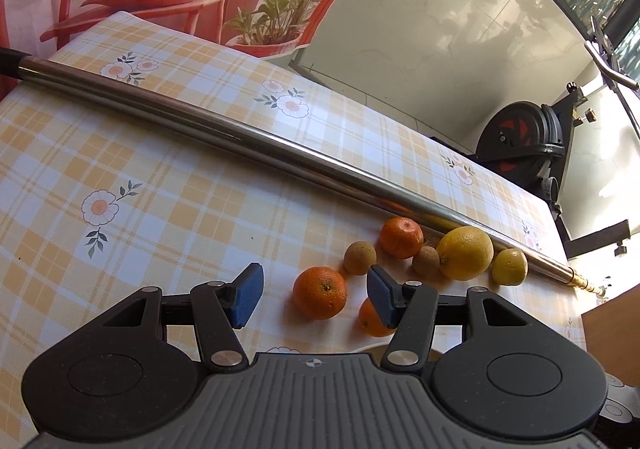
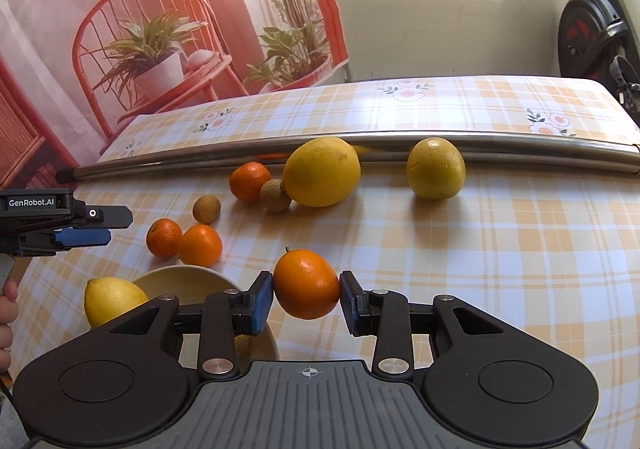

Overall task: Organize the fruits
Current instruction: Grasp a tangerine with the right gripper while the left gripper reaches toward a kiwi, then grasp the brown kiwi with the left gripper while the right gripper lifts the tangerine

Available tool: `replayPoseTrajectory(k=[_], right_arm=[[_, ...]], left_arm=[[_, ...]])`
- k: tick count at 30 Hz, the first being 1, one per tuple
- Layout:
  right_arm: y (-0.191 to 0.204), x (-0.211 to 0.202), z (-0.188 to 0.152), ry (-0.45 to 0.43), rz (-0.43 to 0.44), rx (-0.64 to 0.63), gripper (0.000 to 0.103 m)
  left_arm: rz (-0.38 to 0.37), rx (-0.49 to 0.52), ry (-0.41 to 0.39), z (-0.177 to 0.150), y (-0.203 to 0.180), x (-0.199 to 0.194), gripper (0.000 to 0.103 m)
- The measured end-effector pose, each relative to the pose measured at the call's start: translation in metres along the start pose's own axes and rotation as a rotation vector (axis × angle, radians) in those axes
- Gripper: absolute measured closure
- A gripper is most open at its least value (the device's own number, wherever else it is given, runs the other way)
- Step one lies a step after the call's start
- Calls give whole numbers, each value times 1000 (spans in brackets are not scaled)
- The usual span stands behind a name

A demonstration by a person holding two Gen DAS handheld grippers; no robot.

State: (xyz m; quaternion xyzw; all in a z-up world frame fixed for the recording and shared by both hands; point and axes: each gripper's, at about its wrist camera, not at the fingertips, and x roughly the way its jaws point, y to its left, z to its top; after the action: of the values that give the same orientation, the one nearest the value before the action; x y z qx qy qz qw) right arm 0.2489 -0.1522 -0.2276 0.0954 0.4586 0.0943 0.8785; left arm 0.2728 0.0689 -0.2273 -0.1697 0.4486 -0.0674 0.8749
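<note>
My right gripper [image 2: 306, 301] is shut on an orange [image 2: 306, 284] and holds it above the table, just right of a cream bowl [image 2: 182, 281]. A lemon [image 2: 112, 301] lies at the bowl's left. My left gripper [image 1: 315, 295] is open and empty above two small oranges [image 1: 319, 292] [image 1: 372, 319]; it also shows in the right wrist view [image 2: 86, 237] at the left edge. Farther back lie another small orange [image 2: 250, 181], two brown round fruits [image 2: 206, 209] [image 2: 275, 195], a large lemon [image 2: 323, 171] and a smaller yellow fruit [image 2: 435, 168].
A long steel pole [image 2: 400, 147] lies across the checked tablecloth [image 2: 500, 249] behind the fruit. An exercise bike [image 2: 592, 33] stands beyond the table's far right corner. A printed backdrop [image 2: 160, 29] hangs behind the table.
</note>
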Motion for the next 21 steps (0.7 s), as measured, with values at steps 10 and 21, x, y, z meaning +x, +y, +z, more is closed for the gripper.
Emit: replayPoseTrajectory(k=[10, 21], right_arm=[[1, -1, -1, -3, 8, 2, 70], [-9, -1, -5, 2, 9, 35, 70]], left_arm=[[-49, 85, 84, 28, -32, 47, 65], [-23, 120, 158, 24, -38, 83, 69]])
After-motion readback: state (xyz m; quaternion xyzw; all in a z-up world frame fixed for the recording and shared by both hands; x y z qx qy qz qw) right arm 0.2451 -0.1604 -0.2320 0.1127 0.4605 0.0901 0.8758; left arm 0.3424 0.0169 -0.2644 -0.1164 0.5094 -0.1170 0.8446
